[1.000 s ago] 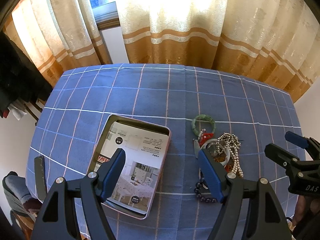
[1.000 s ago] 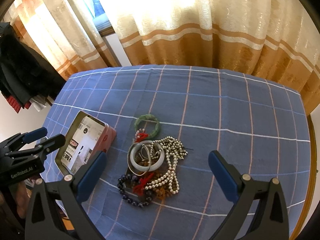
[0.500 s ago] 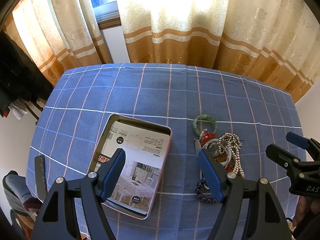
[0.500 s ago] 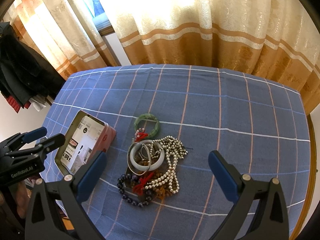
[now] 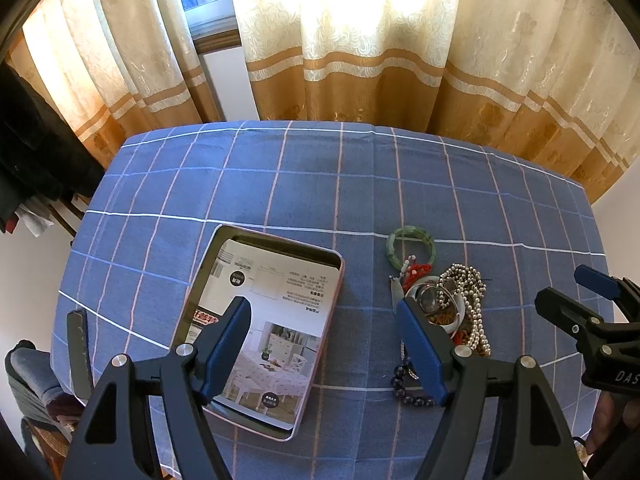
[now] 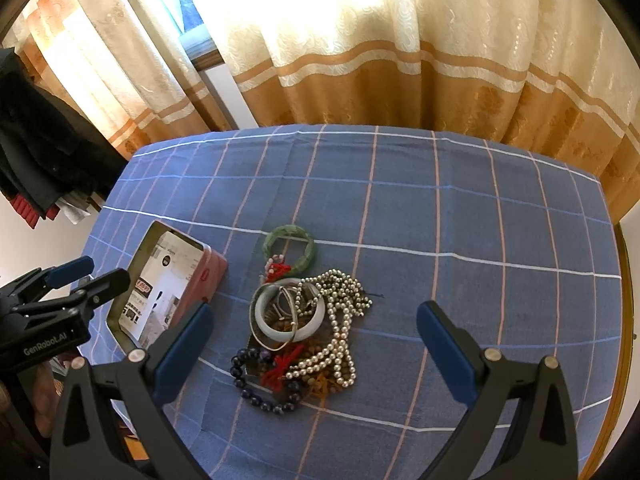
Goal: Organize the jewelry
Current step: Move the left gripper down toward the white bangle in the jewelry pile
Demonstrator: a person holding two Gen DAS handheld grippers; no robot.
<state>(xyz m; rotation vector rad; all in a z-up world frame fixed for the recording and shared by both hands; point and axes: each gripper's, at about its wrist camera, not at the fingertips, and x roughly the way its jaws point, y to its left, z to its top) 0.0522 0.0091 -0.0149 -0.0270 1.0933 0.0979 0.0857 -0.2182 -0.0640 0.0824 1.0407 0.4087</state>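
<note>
Both tools hang spread wide above the table [image 6: 460, 216], holding nothing. The left tool [image 5: 324, 340] hovers over the open pink tin [image 5: 260, 328] lined with a printed sheet. The right tool [image 6: 314, 340] hovers over the jewelry pile [image 6: 304, 320]: a pearl necklace [image 6: 344, 320], white bangle [image 6: 288, 330], dark bead bracelet [image 6: 256, 384] and green bangle [image 6: 290, 246], just beside the tin.

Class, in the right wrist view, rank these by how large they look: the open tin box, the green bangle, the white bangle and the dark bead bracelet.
1. Open tin box, though partly hidden by the hand-held grippers.
2. White bangle and dark bead bracelet: look alike, so unranked; the bracelet lies nearer the camera.
3. Green bangle, smallest.
</note>
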